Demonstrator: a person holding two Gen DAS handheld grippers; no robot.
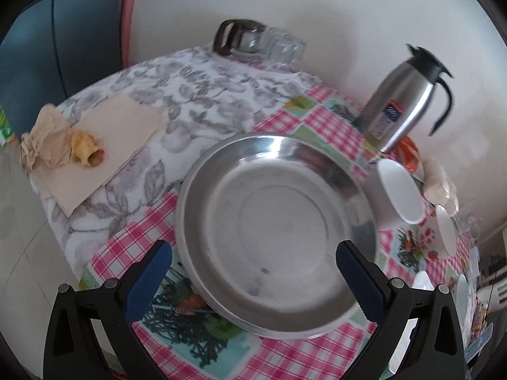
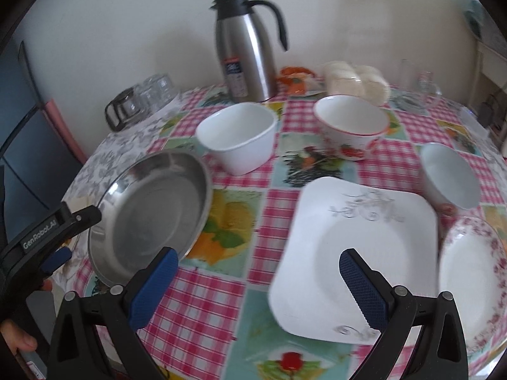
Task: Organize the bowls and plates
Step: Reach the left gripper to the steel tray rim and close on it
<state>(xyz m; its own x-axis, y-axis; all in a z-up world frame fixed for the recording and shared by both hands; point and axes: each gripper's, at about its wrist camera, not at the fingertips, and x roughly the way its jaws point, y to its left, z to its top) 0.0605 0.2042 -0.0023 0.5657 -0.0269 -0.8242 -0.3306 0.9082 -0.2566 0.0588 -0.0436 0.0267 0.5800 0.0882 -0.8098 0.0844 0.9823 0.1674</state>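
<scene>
- At the counter's (image 2: 221,285) left edge a pastry (image 1: 85,152) on brown paper is seen, lying on a grey-leafed cloth, well apart from the dishes.
- The left tongs (image 1: 253,272) are spread wide and grasp nothing; they hover over the near rim of the steel plate (image 1: 275,231), one finger outside it and one above its inside.
- The steel plate lies flat near the left edge; in the right view its near rim appears close to the counter's edge. If that thin rim is pinched shallowly, a slip may be expected, and the plate could be pushed off the edge or tipped.
- Behind it, toward the back edge, a white bowl (image 2: 236,136) stands just beside a steel jug (image 2: 245,53). A plate lifted carelessly could be swung into either, and the tall jug might be toppled.
- The right tongs (image 2: 256,288) are likewise spread and empty, held above the front edge, between the steel plate and a square plate (image 2: 351,253).
- The square plate sits near the front edge, with a flowered plate (image 2: 472,278) just beside it at the right edge; whether they touch cannot be told. Glazed rims could be chipped if one is slid against the other.
- A red-rimmed bowl (image 2: 351,126) and a small bowl (image 2: 450,177) stand behind them; the small one is close to the square plate's far corner and could be knocked when that plate is raised.
</scene>
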